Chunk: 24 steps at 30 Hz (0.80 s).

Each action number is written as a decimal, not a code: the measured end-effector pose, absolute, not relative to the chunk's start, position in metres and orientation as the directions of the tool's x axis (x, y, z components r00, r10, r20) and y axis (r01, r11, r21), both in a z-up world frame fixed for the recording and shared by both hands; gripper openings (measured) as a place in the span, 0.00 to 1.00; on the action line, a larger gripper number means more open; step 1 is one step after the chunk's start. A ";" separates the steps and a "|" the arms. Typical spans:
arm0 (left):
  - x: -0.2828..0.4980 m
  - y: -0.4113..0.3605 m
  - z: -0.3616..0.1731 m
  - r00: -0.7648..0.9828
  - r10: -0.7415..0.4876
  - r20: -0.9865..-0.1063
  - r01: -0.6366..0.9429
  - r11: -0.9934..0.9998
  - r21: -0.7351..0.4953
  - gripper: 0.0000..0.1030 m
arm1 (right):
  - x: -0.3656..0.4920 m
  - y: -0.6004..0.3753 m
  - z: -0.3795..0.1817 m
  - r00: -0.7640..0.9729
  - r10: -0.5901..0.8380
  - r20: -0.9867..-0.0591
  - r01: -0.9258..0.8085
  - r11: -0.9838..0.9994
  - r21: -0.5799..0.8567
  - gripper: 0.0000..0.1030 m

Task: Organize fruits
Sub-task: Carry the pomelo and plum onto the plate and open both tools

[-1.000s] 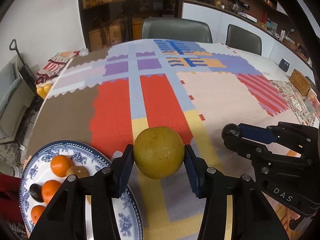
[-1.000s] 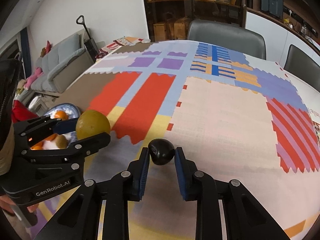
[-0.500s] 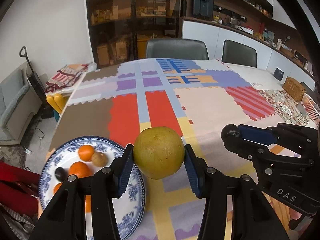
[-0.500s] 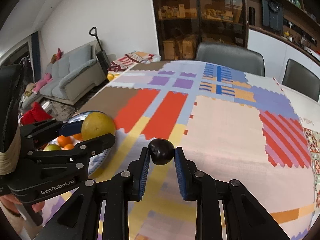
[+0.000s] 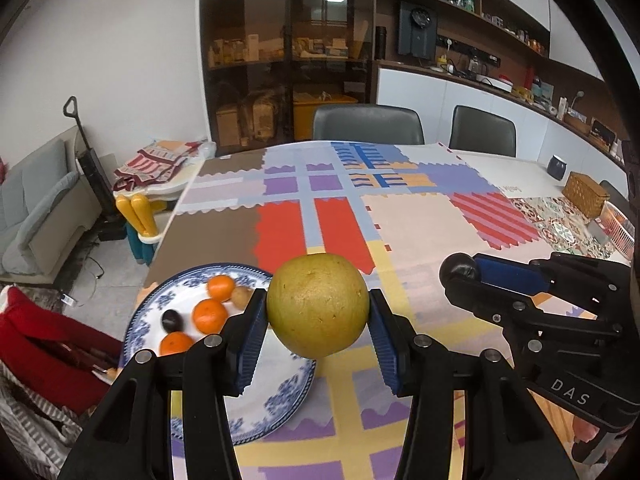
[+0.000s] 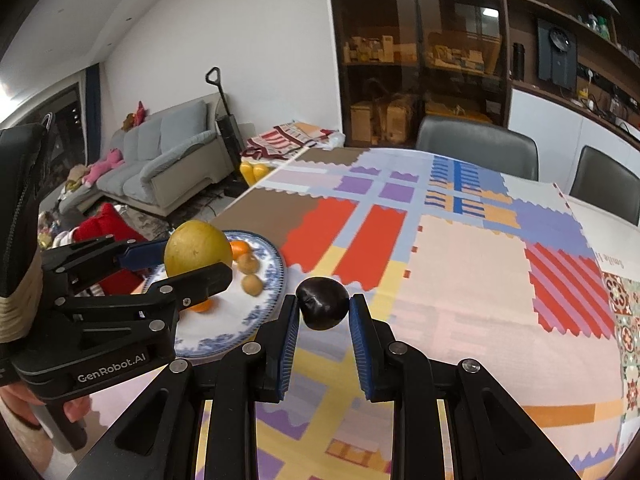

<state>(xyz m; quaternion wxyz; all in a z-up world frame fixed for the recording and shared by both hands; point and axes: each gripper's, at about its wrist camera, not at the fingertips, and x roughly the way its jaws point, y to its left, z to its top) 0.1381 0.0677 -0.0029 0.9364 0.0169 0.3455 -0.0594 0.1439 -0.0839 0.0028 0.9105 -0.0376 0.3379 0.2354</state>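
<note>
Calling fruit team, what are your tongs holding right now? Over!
Left tongs shut on big yellow-green round fruit. Right tongs shut on small dark plum. Blue-patterned plate below, nothing blocking.

Only two bits of text I can actually read: my right gripper (image 5: 460, 270) has "DAS" printed in white on its black body, and my left gripper (image 6: 192, 258) says "GenRobot.AI" on its side. Some writing on the white cloth (image 6: 612, 258) is too blurry to read
</note>
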 end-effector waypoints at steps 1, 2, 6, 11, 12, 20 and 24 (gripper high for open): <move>0.135 0.070 -0.002 0.755 -0.097 -0.648 0.119 0.993 -0.010 0.47 | 0.141 -0.081 0.005 0.661 0.408 -0.629 -0.461 0.883 0.089 0.26; 0.132 0.073 0.000 0.758 -0.095 -0.645 0.115 0.993 -0.012 0.47 | 0.138 -0.078 0.006 0.661 0.411 -0.627 -0.465 0.881 0.088 0.26; 0.118 0.085 0.005 0.769 -0.086 -0.634 0.096 0.995 -0.018 0.47 | 0.129 -0.068 0.011 0.660 0.425 -0.619 -0.483 0.872 0.083 0.26; 0.104 0.098 0.009 0.778 -0.066 -0.625 0.080 0.997 -0.006 0.47 | 0.118 -0.054 0.016 0.657 0.441 -0.611 -0.508 0.858 0.074 0.26; 0.101 0.102 0.010 0.780 -0.059 -0.623 0.075 0.997 -0.001 0.47 | 0.116 -0.052 0.017 0.656 0.443 -0.611 -0.511 0.856 0.072 0.26; 0.088 0.127 0.011 0.782 -0.014 -0.623 0.048 0.998 0.038 0.47 | 0.106 -0.024 0.014 0.633 0.466 -0.619 -0.548 0.834 0.068 0.26; 0.085 0.143 0.009 0.778 0.014 -0.628 0.027 0.998 0.056 0.47 | 0.107 -0.009 0.012 0.612 0.478 -0.630 -0.564 0.822 0.076 0.26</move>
